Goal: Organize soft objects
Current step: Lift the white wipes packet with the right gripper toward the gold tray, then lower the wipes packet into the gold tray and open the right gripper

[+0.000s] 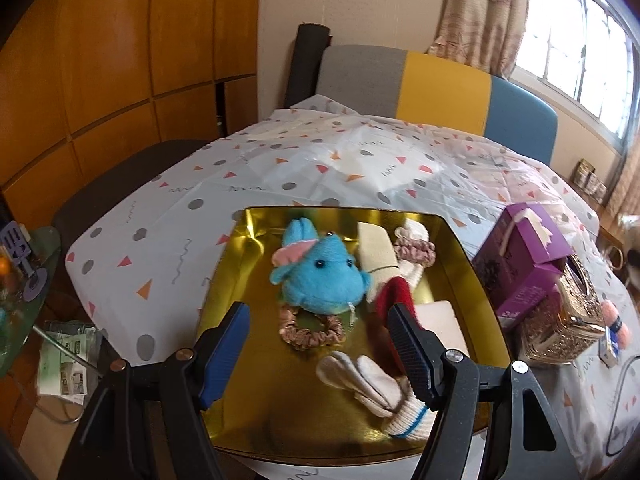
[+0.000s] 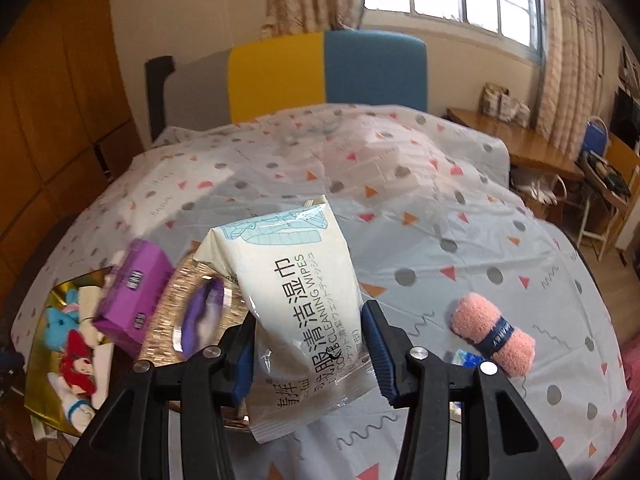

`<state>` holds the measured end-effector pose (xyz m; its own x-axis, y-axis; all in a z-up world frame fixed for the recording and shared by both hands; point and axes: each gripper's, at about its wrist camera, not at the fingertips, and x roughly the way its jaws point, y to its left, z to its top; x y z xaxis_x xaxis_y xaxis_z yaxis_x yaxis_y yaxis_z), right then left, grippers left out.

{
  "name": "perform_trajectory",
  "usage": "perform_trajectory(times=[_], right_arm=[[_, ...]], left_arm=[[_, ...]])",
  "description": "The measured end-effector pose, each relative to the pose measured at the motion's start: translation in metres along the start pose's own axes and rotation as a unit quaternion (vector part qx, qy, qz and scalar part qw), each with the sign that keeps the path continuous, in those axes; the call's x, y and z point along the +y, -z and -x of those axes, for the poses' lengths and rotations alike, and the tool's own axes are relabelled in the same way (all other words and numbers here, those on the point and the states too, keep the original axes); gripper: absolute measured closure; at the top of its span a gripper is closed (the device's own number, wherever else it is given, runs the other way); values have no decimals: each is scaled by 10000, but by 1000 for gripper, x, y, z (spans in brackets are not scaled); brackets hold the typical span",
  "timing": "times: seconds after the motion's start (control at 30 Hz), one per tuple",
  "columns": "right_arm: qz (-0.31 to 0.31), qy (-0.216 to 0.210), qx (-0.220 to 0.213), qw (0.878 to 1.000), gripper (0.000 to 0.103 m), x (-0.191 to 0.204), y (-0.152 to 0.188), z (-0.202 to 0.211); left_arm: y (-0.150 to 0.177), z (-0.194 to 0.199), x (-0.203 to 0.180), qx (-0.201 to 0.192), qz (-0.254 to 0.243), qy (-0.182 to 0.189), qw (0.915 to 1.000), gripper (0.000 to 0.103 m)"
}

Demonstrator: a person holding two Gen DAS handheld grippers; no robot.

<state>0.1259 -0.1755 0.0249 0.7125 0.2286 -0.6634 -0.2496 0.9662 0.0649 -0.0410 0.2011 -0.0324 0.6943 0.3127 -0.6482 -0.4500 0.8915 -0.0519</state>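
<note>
crinkly plastic wipes pack point(image 2: 304, 312) stands long-axis upright, clamped in the right gripper point(image 2: 310, 354) above the tablecloth point(image 2: 440, 208), the gold tray point(image 2: 42, 380) of soft things down to its left, nearer the empty, wide left gripper point(image 1: 318, 350), whose view alone shows the tray's blue plush point(image 1: 320, 276) clearly.
</note>
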Motion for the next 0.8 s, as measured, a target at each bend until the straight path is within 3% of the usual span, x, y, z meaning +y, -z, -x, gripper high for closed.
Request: perform_trajectory(times=[0.17,0.37,0.57,0.67,0.8], right_arm=[[675,-465,-307,9962,55,56,-9,22],[1559,-1173,-344,9802,55,130,2,36],[2203,-1910,405,9557,55,194,33,11],[2418,-2048,783,9452,55,225,49,-13],[2323,-2034,1232,9431,55,258,59,-59]], left_arm=[[-2,2,7,-50,69,-94,9999,31],[-2,2,13,-82,100,-177,9998,31],[-1,3,20,-143,174,-259,9994,31],[-1,1,25,-125,240,-288,9992,31],[0,-1,37,-92,418,-336,9985,31]])
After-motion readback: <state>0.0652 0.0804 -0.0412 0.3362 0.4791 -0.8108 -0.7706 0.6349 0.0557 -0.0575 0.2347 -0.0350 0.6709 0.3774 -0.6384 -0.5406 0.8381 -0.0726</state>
